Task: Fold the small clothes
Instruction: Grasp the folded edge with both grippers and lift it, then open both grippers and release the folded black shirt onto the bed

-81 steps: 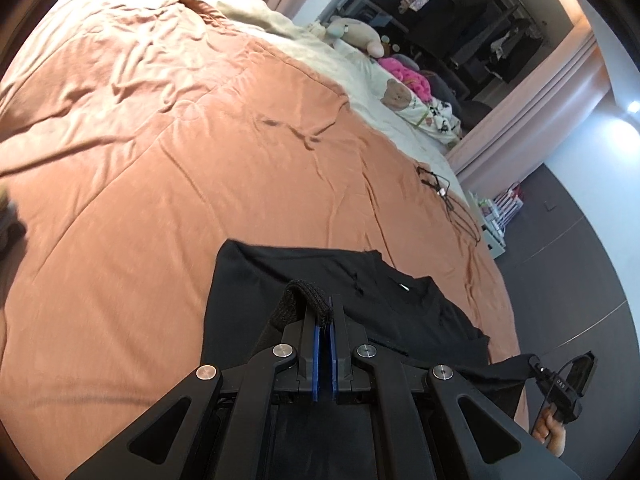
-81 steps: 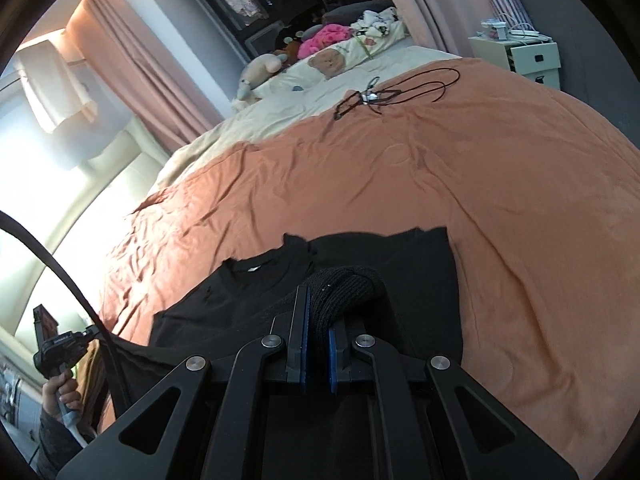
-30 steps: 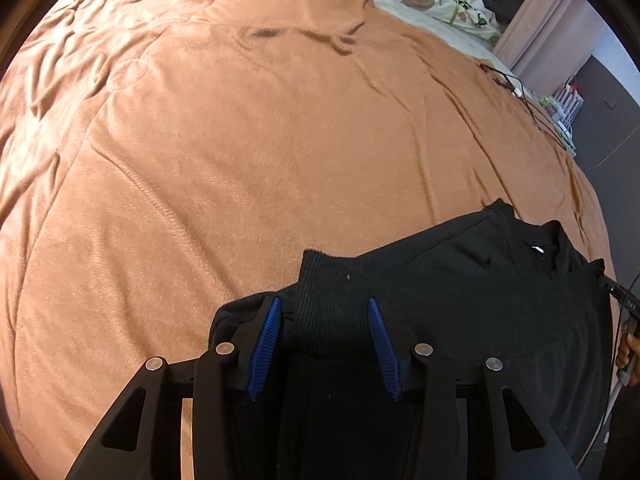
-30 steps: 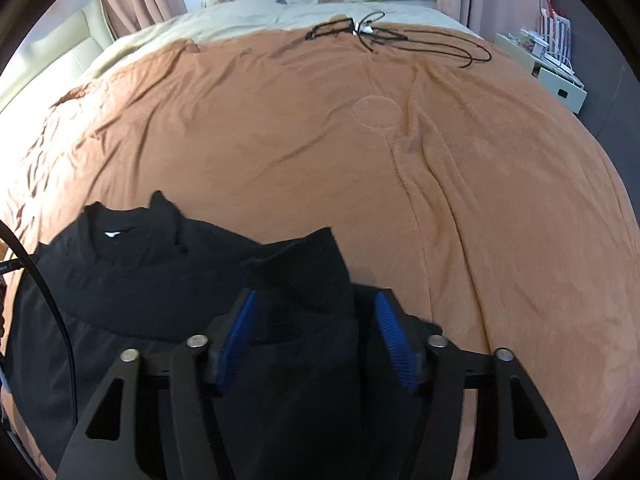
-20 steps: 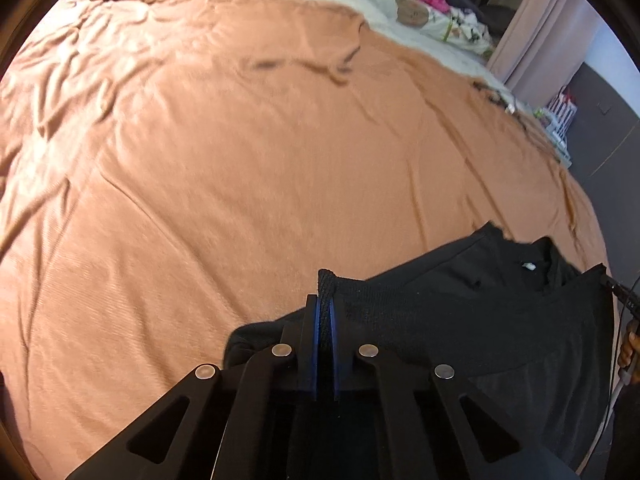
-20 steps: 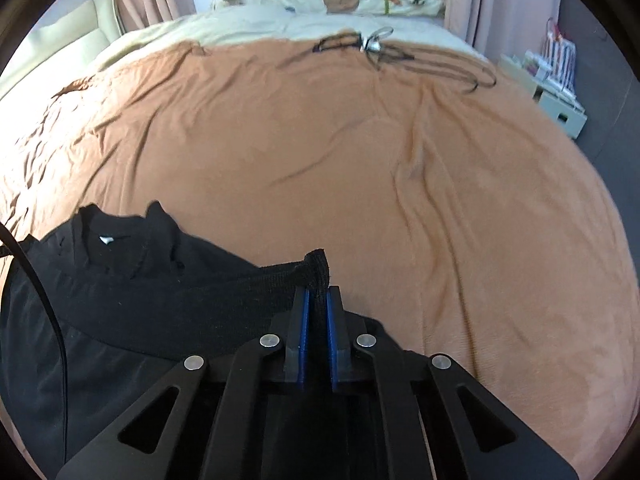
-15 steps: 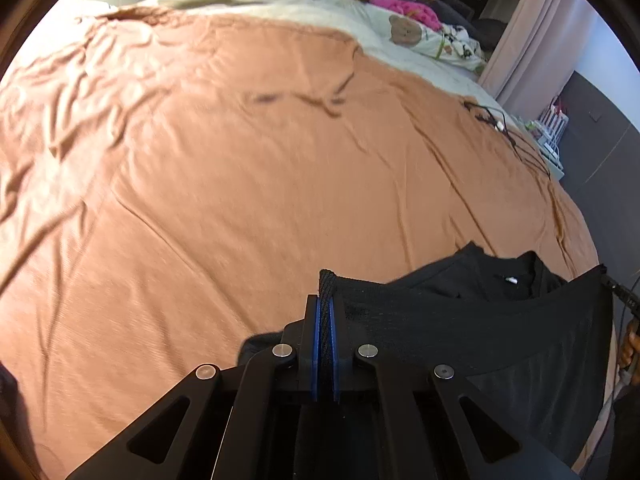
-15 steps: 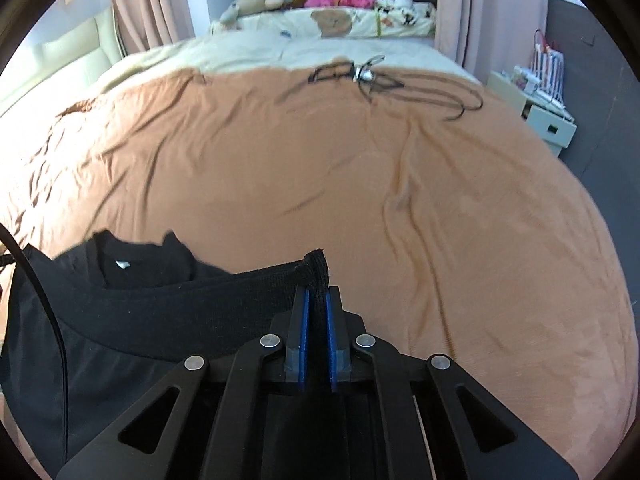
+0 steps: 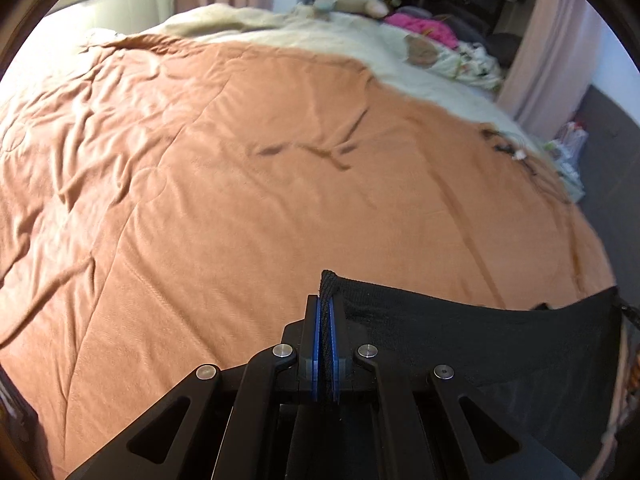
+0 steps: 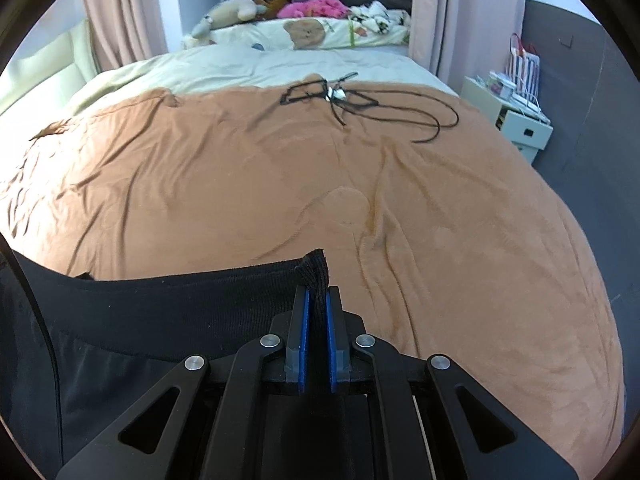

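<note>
Two tongs, left and right, pinch one black garment

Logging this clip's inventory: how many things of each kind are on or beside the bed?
Black garment: 1
Orange blanket: 1
Black cord: 1
Soft toys: 2, one tan, one pink
White bedside cabinet: 1
Total: 6

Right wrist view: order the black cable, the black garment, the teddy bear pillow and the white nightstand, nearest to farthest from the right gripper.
1. Black garment, pinched in the right gripper.
2. Black cable, far on the blanket.
3. Teddy bear pillow, at the back.
White nightstand, right of the bed: too close to the cable to rank.
</note>
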